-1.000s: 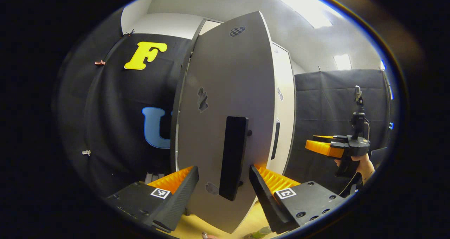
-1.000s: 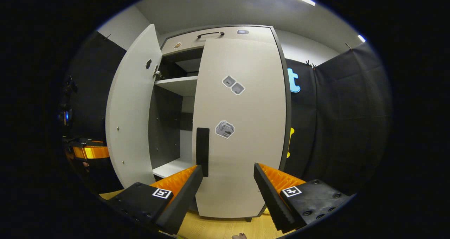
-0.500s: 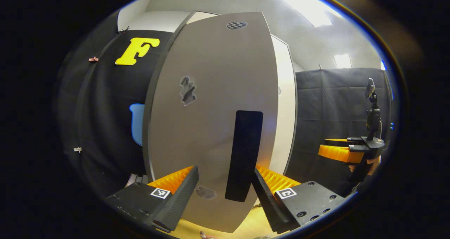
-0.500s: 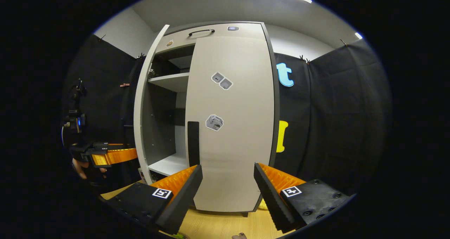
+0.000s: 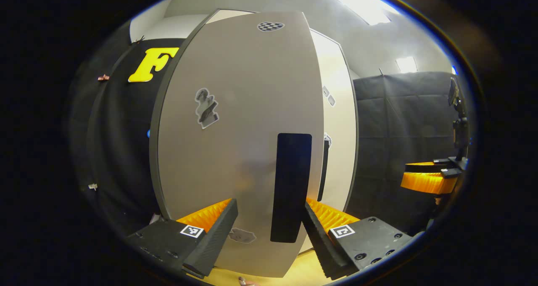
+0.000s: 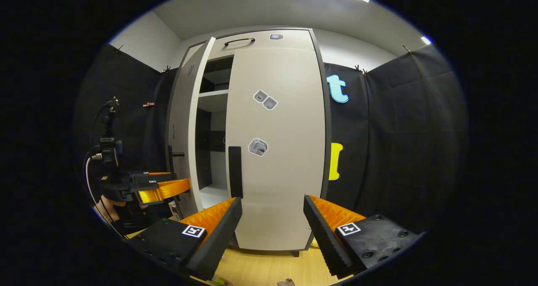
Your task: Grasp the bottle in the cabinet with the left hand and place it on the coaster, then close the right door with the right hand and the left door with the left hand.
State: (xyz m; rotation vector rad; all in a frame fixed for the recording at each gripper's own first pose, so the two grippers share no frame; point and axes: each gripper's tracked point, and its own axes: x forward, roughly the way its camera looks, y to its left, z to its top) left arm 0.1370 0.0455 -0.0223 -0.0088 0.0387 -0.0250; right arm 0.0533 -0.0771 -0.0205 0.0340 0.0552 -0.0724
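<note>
The grey left door (image 5: 235, 143) of the cabinet looms close in the left gripper view, with its black handle (image 5: 291, 187) just above my left gripper (image 5: 269, 231). That gripper is open, its fingers standing on either side of the handle's lower end. In the right gripper view the left door (image 6: 180, 122) stands ajar, and my left gripper (image 6: 162, 190) is at its outer face. The right door (image 6: 277, 151) lies flat against the cabinet, its black handle (image 6: 235, 172) at its left edge. My right gripper (image 6: 273, 227) is open, back from that door with nothing between its fingers.
A narrow gap between the doors shows a white shelf (image 6: 213, 99) and the dark inside of the cabinet. A light wooden surface (image 6: 260, 269) runs under the cabinet. Black cloth walls (image 6: 399, 143) stand on both sides. My right gripper (image 5: 426, 181) hangs off to the right.
The left door has swung well toward the cabinet, narrowing the gap, and my left gripper has followed it. The right door stays flat; my right gripper has drifted slightly.
</note>
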